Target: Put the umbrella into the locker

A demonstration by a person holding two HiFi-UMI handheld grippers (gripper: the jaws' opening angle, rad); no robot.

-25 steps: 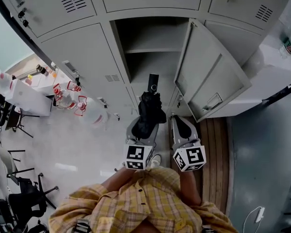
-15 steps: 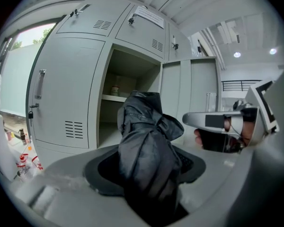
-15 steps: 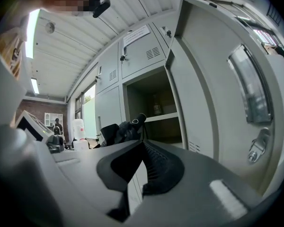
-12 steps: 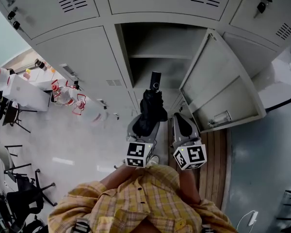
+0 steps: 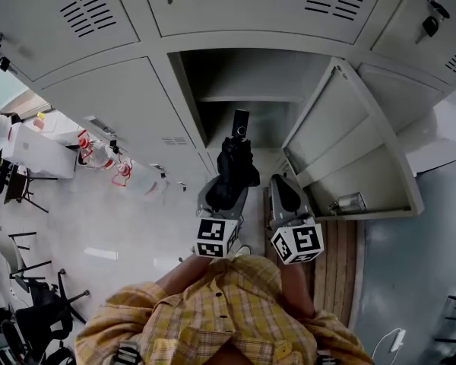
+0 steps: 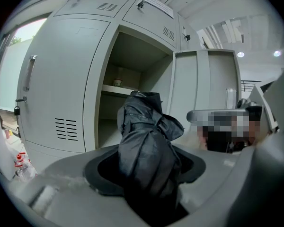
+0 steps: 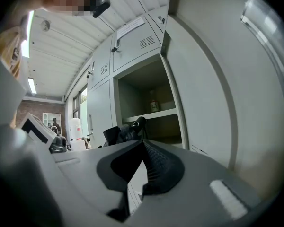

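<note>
A black folded umbrella (image 5: 229, 175) sticks forward out of my left gripper (image 5: 226, 196), whose jaws are shut on its bunched fabric (image 6: 149, 155). Its handle (image 5: 241, 124) points at the open locker (image 5: 251, 78), just outside the opening. The locker has a shelf (image 6: 120, 91) with a small container (image 6: 117, 82) on it, and its door (image 5: 342, 139) swings out to the right. My right gripper (image 5: 283, 192) hangs beside the left one, its pads meeting at the tip (image 7: 143, 144) with nothing between them. In the right gripper view the umbrella (image 7: 125, 130) shows to the left.
Shut lockers (image 5: 114, 105) flank the open one, some with keys (image 5: 429, 25) in them. Red-capped bottles (image 5: 99, 154) and a large white bottle (image 5: 144, 181) stand at the left. Chairs (image 5: 30, 310) are lower left. A wooden strip (image 5: 338, 257) runs under the door.
Both grippers have moved forward toward the open locker with the umbrella still gripped; its handle now sits nearer the opening. The locker fills more of the view.
</note>
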